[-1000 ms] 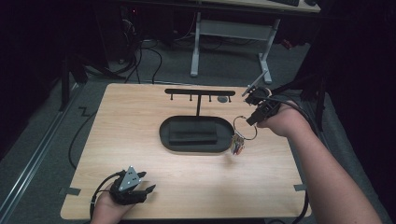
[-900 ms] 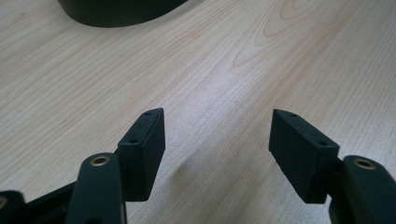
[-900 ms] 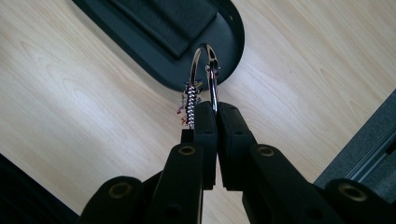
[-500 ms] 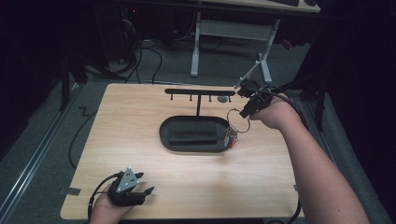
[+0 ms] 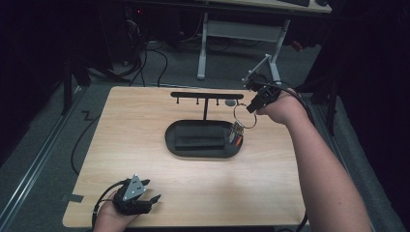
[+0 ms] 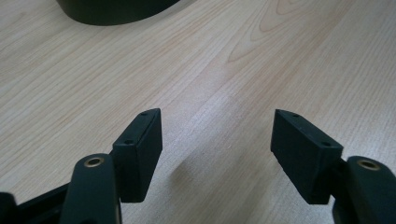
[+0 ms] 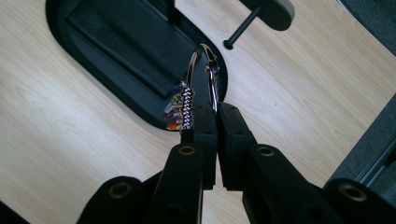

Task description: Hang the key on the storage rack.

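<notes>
1. Markings: I read no writing on any item.
2. Key ring (image 5: pixel 244 116), with coloured tags (image 7: pixel 173 112): hangs above the right end of the black oval tray (image 5: pixel 203 151); its loop stands upright, edge-on in the right gripper view, tags dangling toward the tray.
3. Right hand-held gripper (image 7: pixel 212 116): my jaws are clamped on the ring's wire, just right of the tray's hook stand (image 5: pixel 207 95).
4. Left hand-held gripper (image 6: pixel 217 144): jaws wide apart, holding nothing, low over the desk (image 5: pixel 145 116), well in front of the tray.
</notes>
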`<state>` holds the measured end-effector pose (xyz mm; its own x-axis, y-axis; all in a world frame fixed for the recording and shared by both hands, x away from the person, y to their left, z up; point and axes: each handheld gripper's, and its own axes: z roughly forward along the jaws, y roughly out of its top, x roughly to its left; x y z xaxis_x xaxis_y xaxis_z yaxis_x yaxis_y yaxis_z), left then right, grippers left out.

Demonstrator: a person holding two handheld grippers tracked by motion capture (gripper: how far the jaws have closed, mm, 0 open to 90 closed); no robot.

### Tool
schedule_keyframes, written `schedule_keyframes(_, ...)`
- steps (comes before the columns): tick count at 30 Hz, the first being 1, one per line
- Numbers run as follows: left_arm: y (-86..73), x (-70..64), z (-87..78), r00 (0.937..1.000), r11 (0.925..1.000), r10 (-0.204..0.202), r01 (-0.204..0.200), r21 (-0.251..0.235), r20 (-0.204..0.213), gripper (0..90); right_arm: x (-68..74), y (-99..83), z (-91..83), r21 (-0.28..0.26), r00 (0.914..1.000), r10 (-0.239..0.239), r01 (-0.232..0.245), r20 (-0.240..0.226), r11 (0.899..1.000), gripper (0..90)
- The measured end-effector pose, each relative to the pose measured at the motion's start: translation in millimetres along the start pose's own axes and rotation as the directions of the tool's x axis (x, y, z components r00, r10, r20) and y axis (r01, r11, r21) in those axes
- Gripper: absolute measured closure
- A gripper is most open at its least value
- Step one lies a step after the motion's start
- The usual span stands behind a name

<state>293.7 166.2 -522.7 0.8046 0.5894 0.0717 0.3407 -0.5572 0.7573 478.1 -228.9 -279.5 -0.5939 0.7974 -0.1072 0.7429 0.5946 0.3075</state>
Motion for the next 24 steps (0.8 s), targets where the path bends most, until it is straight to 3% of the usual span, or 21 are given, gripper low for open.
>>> schedule_keyframes(9, -2.0, 0.9, -2.0, 1.0, 1.0, -0.002, 0.002, -0.009, -0.004, 34.4, -16.0, 6.1, 12.0, -0.023, 0.9993, 0.038, -0.037, 0.003, 0.999, 87.5)
schedule_keyframes(24, -3.8, 0.6, -3.1, 1.0, 0.9999, -0.001, 0.001, 0.011, 0.006, 34.0, -18.8, 21.5, 33.4, -0.05, 0.9984, 0.056, -0.055, 0.007, 0.997, 87.3)
